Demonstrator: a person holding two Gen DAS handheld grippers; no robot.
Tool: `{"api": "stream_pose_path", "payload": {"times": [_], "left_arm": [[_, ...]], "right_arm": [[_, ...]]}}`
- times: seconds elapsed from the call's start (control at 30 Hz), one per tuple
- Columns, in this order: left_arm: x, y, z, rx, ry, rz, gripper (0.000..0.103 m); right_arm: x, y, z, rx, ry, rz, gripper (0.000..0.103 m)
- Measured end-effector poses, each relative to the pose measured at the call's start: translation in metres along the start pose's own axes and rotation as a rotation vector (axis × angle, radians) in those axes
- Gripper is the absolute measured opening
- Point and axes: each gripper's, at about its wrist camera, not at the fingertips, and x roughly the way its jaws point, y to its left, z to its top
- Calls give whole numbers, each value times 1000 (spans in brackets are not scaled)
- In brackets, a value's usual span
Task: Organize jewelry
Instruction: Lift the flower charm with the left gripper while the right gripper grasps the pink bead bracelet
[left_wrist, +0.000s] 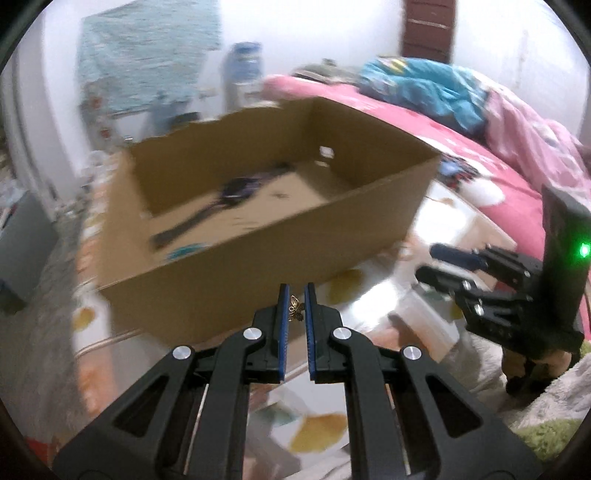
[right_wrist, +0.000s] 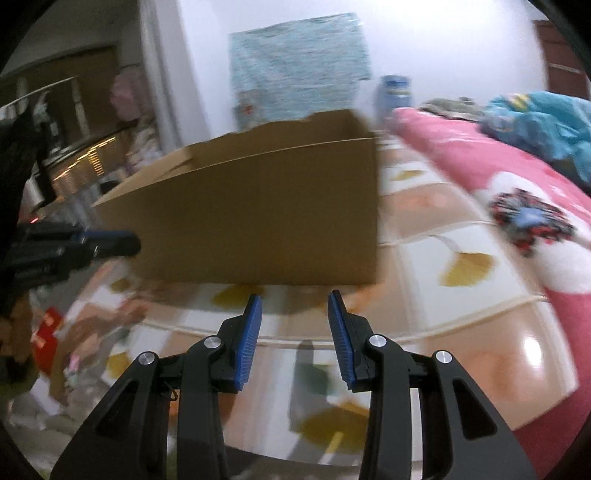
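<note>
Left gripper (left_wrist: 296, 300) clamps a small gold butterfly charm (left_wrist: 296, 309), not yet in the brown cardboard box (left_wrist: 258, 254) holding a dark watch (left_wrist: 236, 190); right gripper (right_wrist: 295, 306) apart, empty.

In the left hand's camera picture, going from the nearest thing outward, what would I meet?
Near to far: the fingers of the left gripper, pinching a small gold butterfly charm → cardboard box with a dark watch inside → pink bedding → white wall.
</note>
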Motion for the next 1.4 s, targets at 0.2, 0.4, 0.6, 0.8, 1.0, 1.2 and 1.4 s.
{"api": "stream_pose_path", "payload": {"times": [0.2,0.4,0.6,0.8,1.0,1.2,1.4], "left_arm": [[-28,40,-26,-106,-30,89,7],[-29,58,-46,-161,-33,111,7],[-17,68,-57,-167,-3,153,7],[-5,69,-56,-147,28,184,7],[3,67,-52,-140,46,183,7],[8,54,-46,-107,51,186,7],[12,43,-42,-82,55,182,7]], "right_arm": [[26,52,4,-33,92,207,37],[51,98,10,-148,142,231,36],[73,124,13,-208,190,218,30],[89,132,10,-255,240,171,21],[87,129,13,-287,245,131,10],[78,111,13,-258,244,91,10],[65,85,12,-200,240,54,10]]}}
